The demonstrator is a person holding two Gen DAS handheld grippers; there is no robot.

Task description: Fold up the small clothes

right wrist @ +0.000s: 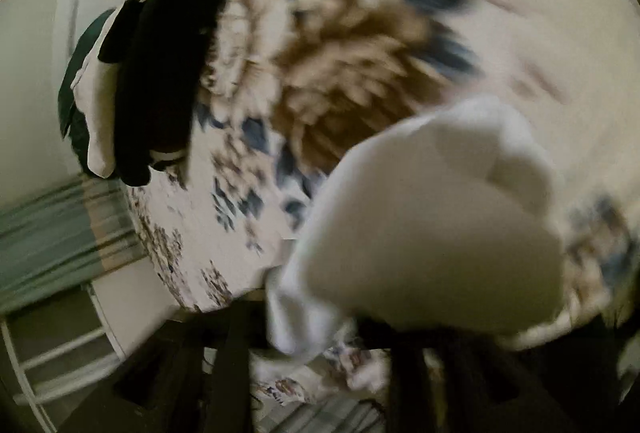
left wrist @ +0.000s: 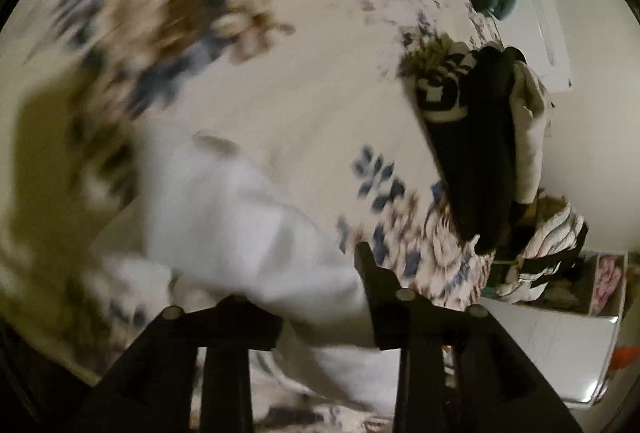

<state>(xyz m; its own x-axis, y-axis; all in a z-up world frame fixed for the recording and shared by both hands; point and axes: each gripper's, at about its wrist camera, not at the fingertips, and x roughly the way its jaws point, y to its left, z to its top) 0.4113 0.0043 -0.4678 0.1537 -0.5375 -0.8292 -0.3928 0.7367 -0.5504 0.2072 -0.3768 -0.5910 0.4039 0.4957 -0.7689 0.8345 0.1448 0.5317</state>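
Most of both frames is taken up by the floral bedspread (left wrist: 248, 81), cream with blurred blue and brown blooms, and the work is going on across it. Next in size is the stack of folded clothes (left wrist: 476, 153) at the right of the left wrist view, showing again at the upper left of the right wrist view: a black piece, a pale one against it and a black-and-white patterned one, which I take for the finished share. A further heap of striped fabric (left wrist: 552, 245) sits lower right in the left view; whether it is folded I cannot tell. The piece in hand is a small white garment (left wrist: 248, 233), soft and thick-looking, plain, bunched in rounded folds; it lies on the bedspread across the lower middle of the left view and the lower right of the right view, and I judge its fold only partly made. The left gripper (left wrist: 304, 285) has its jaws spread, the cloth lying between the fingers without visibly being pressed. The right gripper (right wrist: 320, 329) is also spread, the garment's edge drooping between its blurred fingers, seemingly loose.
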